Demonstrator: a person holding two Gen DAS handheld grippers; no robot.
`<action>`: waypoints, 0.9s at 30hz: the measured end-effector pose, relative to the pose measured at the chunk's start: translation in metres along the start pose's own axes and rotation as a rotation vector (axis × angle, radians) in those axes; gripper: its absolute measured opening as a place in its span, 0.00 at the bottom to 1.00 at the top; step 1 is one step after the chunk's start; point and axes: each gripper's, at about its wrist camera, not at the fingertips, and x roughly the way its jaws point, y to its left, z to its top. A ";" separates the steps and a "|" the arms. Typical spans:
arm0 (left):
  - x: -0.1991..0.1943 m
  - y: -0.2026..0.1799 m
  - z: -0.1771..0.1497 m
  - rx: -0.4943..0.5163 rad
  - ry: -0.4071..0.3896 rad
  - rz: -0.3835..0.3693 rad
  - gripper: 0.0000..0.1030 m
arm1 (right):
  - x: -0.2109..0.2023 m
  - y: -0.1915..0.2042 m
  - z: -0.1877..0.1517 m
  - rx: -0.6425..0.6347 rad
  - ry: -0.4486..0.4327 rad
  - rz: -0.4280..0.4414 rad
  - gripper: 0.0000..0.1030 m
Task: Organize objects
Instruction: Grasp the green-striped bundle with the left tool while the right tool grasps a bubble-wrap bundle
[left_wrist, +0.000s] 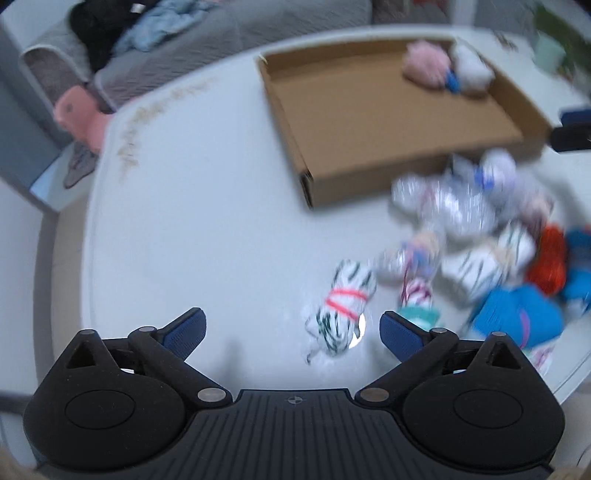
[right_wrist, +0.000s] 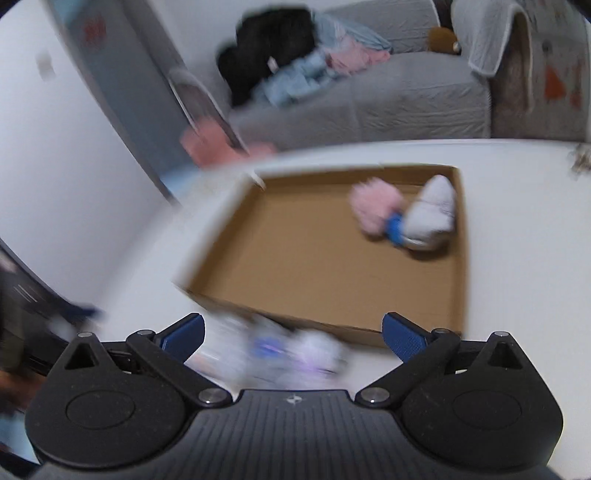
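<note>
Cardboard, brown and shallow, the tray sits on the white table with a fluffy pink bundle and a white rolled bundle touching in its far corner. Left gripper gapes wide over a green-striped white bundle tied with red band; right gripper, jaws spread, grips nothing above blurred pale bundles.
</note>
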 end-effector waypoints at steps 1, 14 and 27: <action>0.004 -0.003 -0.001 0.024 -0.006 0.002 0.97 | 0.010 0.003 0.001 -0.016 0.031 -0.009 0.97; 0.040 -0.006 -0.006 0.047 0.013 -0.046 0.98 | 0.073 -0.009 0.005 0.189 0.232 -0.023 0.64; 0.041 0.005 -0.003 -0.037 -0.019 -0.095 0.88 | 0.078 0.000 0.009 0.178 0.242 -0.020 0.41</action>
